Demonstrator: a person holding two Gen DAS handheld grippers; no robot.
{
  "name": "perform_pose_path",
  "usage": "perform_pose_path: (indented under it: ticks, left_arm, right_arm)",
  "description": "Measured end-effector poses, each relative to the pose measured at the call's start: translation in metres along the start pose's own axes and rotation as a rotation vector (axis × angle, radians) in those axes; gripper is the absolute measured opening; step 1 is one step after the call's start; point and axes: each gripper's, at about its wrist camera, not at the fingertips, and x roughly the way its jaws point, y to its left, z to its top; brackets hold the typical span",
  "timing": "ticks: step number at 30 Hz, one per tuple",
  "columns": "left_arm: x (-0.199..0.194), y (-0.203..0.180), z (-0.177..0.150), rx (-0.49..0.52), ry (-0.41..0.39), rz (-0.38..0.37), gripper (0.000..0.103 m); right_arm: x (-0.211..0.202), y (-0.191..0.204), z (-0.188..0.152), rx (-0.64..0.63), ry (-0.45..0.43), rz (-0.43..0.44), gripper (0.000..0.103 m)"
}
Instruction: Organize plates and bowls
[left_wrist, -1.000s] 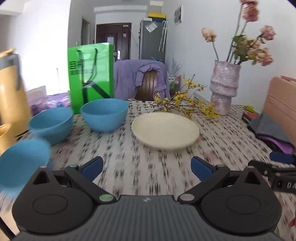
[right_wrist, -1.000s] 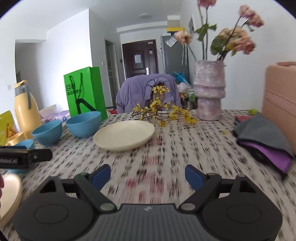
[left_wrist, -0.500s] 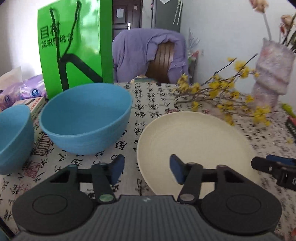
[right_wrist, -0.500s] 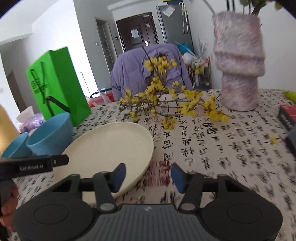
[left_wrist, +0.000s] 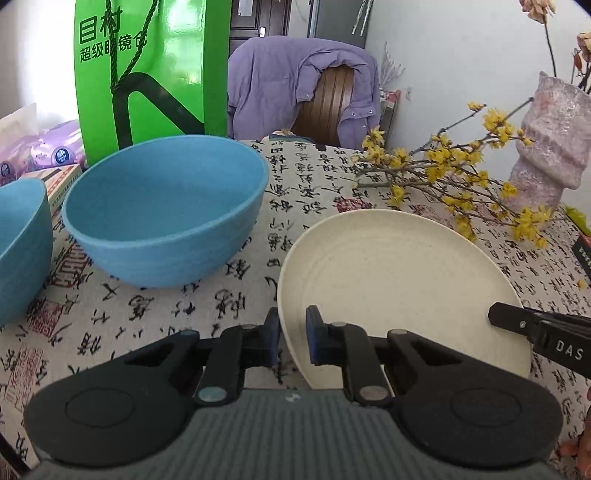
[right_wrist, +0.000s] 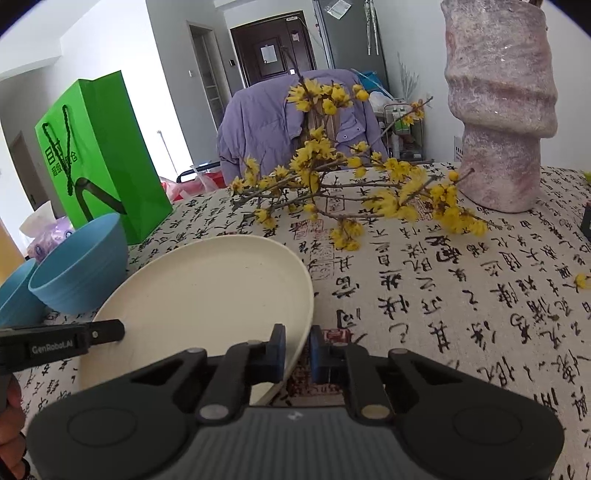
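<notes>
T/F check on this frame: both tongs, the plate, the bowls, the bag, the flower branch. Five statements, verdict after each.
1. Both the left tongs and the right tongs are closed on the cream plate's rim. True.
2. A blue bowl sits on the plate. False: it stands beside it on the tablecloth.
3. The green bag stands behind the bowl. True.
4. The yellow flower branch stands in the vase. False: it lies on the cloth.
5. Only one blue bowl shows. False: a second bowl stands at its left.
</notes>
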Motion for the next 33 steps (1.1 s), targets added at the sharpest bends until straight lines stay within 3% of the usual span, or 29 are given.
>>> perform_pose_path:
  ticks: [8,13,33]
  left_arm:
    - [-0.031,-0.003,-0.029,-0.032,0.018,-0.01,0.014]
    - [-0.069,-0.004,-0.065,-0.061,0.026,-0.024,0.014]
    - [-0.236,-0.014,-0.226,-0.14,0.034,-0.083,0.014]
  right_arm:
    - [-0.036,0.003,-0.027,-0.011,0.014,-0.008,0.012]
    - [-0.069,0.005,-0.055,0.004,0.021,0.002,0.011]
    - [-0.256,0.014,-0.211,-0.017,-0.005,0.012,0.011]
